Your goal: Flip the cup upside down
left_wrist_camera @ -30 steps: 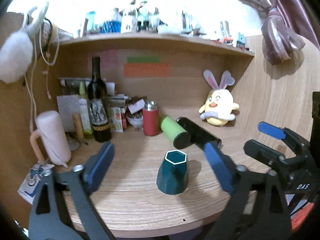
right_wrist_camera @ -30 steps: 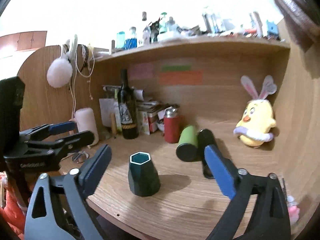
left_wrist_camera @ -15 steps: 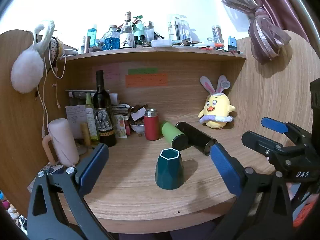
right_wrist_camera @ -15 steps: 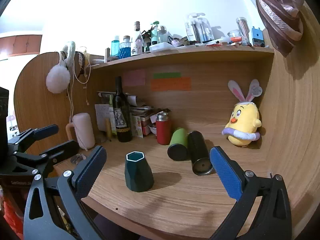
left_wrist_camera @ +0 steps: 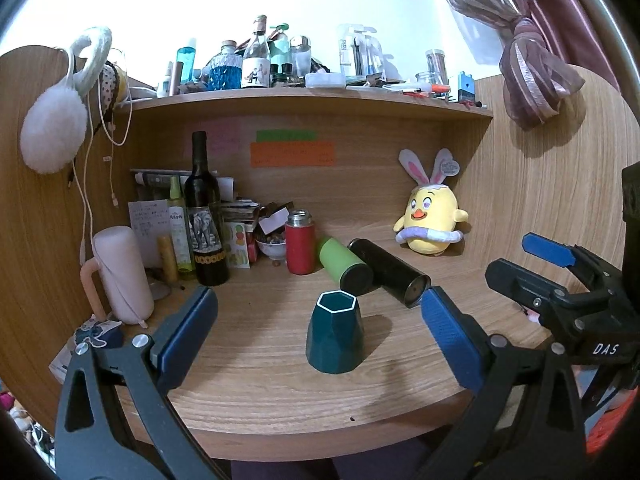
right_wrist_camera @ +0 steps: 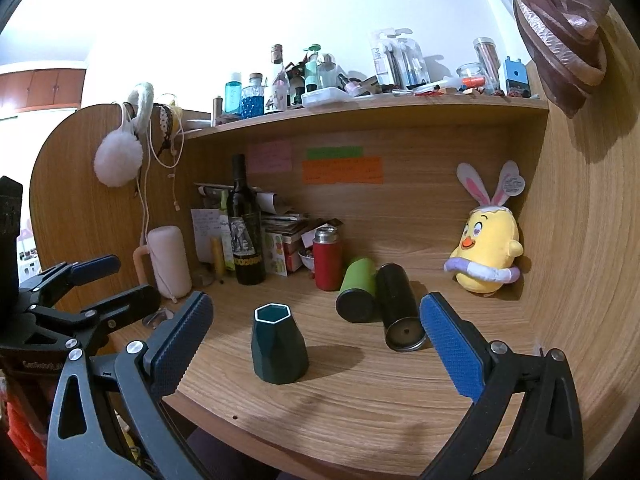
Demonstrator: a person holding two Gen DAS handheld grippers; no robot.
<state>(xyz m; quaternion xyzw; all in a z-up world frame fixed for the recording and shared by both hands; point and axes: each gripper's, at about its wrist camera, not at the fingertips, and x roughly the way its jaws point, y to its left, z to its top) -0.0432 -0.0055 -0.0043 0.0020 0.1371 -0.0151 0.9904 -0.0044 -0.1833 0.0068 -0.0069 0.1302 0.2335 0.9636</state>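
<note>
A dark teal faceted cup (left_wrist_camera: 335,337) stands on the wooden desk with its narrow hexagonal white-rimmed end up and its wide end down. It also shows in the right wrist view (right_wrist_camera: 278,349). My left gripper (left_wrist_camera: 318,340) is open and empty, its blue pads well apart on either side of the cup and nearer the desk's front edge. My right gripper (right_wrist_camera: 316,344) is open and empty, with the cup left of centre between its pads. Each gripper shows at the edge of the other's view.
A green flask (left_wrist_camera: 345,266) and a black flask (left_wrist_camera: 390,272) lie on their sides behind the cup. A red flask (left_wrist_camera: 300,247), a wine bottle (left_wrist_camera: 206,224), a pink mug (left_wrist_camera: 120,276) and a yellow plush chick (left_wrist_camera: 430,222) stand further back. The desk's front edge (left_wrist_camera: 304,440) is close.
Both grippers have drawn back and risen away from the cup, which now looks smaller and farther off. The cup has not moved.
</note>
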